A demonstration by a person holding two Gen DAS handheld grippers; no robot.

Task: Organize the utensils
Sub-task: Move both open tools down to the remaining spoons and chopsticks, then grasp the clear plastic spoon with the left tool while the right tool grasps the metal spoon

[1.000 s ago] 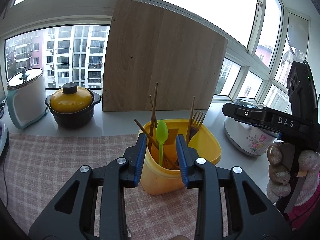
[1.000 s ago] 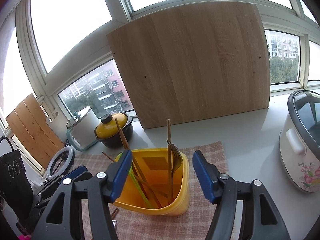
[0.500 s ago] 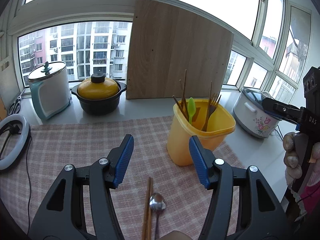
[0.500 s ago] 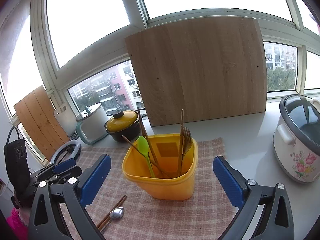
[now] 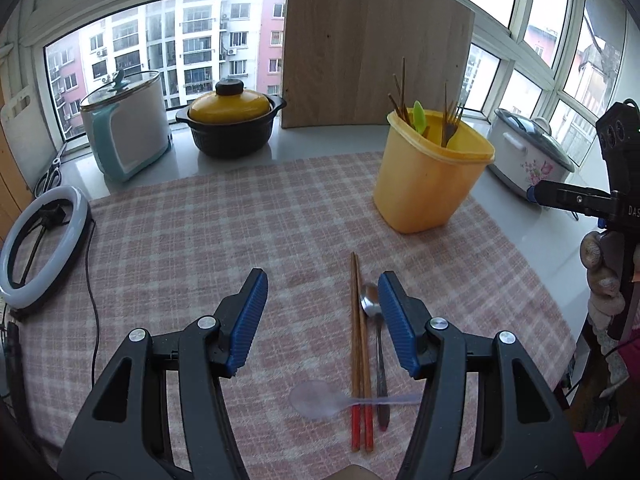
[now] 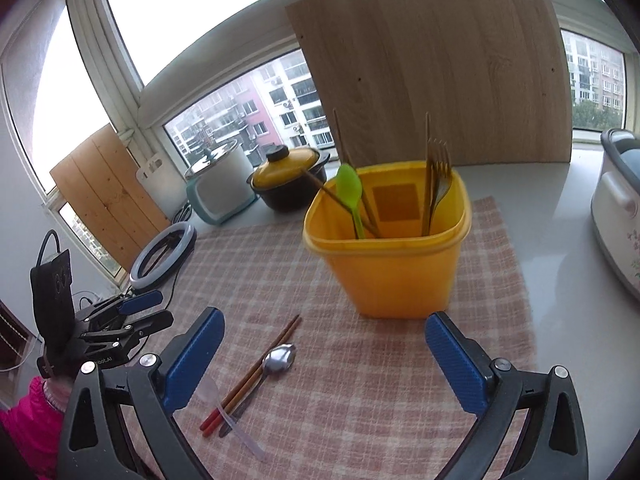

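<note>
Checked cloth (image 5: 208, 216) — chopsticks (image 5: 357, 344), metal spoon (image 5: 372, 312) lying.

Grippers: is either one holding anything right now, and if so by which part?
Nothing is held. The left gripper and right gripper are both open and empty above the chopsticks and spoon lying on the cloth.

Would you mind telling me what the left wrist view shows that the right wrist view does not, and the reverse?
Only the left wrist view shows the scissors on the sill. Only the right wrist view shows the plank panel leaning by the window. Both show the yellow utensil holder, chopsticks, metal spoon, clear plastic spoon and checked cloth.
</note>
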